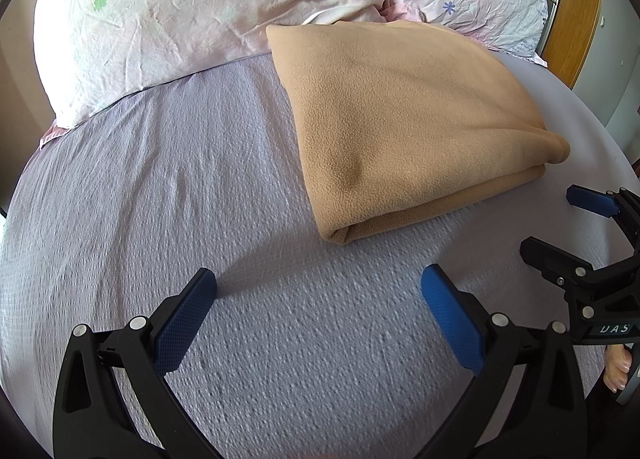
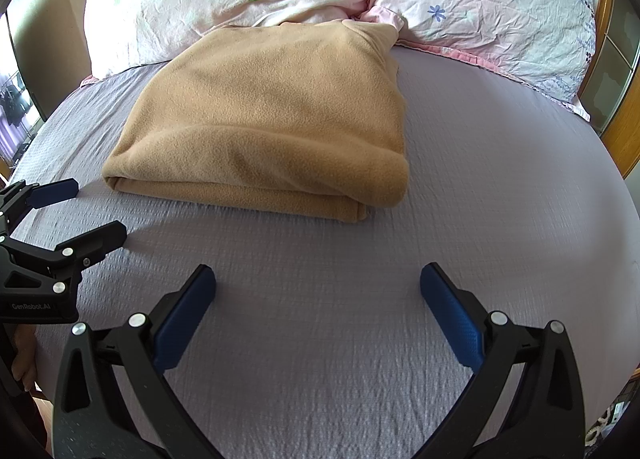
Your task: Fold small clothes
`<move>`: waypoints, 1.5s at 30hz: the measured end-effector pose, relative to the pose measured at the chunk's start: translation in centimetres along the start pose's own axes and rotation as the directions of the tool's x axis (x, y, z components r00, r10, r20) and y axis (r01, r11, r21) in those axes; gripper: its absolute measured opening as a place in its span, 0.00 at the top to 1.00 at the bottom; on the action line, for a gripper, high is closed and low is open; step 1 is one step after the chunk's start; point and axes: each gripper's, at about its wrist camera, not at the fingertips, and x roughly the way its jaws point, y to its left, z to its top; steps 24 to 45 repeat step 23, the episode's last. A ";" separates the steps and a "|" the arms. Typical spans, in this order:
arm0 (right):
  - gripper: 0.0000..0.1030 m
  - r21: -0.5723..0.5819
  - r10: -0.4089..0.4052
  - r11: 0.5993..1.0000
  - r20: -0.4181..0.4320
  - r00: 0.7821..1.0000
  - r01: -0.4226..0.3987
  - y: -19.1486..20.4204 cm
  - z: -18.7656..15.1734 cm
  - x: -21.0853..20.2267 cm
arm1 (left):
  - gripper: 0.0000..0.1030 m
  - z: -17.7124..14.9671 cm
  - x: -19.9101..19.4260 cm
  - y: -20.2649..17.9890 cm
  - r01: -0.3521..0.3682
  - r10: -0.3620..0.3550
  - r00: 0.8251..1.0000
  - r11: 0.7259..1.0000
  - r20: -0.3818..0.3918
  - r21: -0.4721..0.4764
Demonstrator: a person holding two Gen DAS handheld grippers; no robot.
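A tan fleece garment lies folded into a thick rectangle on the lilac bedsheet, its far edge against the pillows. It also shows in the right wrist view. My left gripper is open and empty, hovering over the sheet just in front of the garment's near-left corner. My right gripper is open and empty, over the sheet in front of the garment's near edge. Each gripper shows in the other's view, the right one and the left one, both open beside the garment.
Two pink floral pillows lie across the head of the bed. A wooden frame stands at the far right. The lilac sheet spreads to both sides of the garment.
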 end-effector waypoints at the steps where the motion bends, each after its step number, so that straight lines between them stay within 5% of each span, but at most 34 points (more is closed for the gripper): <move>1: 0.02 0.000 0.000 1.000 0.000 1.000 0.000 0.0 0.0 0.0 | 0.01 0.0 0.0 0.0 0.000 0.000 1.000 1.000 0.000 0.000; 45: 0.02 0.000 0.000 1.000 0.000 1.000 0.000 0.0 0.0 0.0 | 0.01 0.3 0.0 0.1 0.001 -0.001 1.000 1.000 0.004 0.004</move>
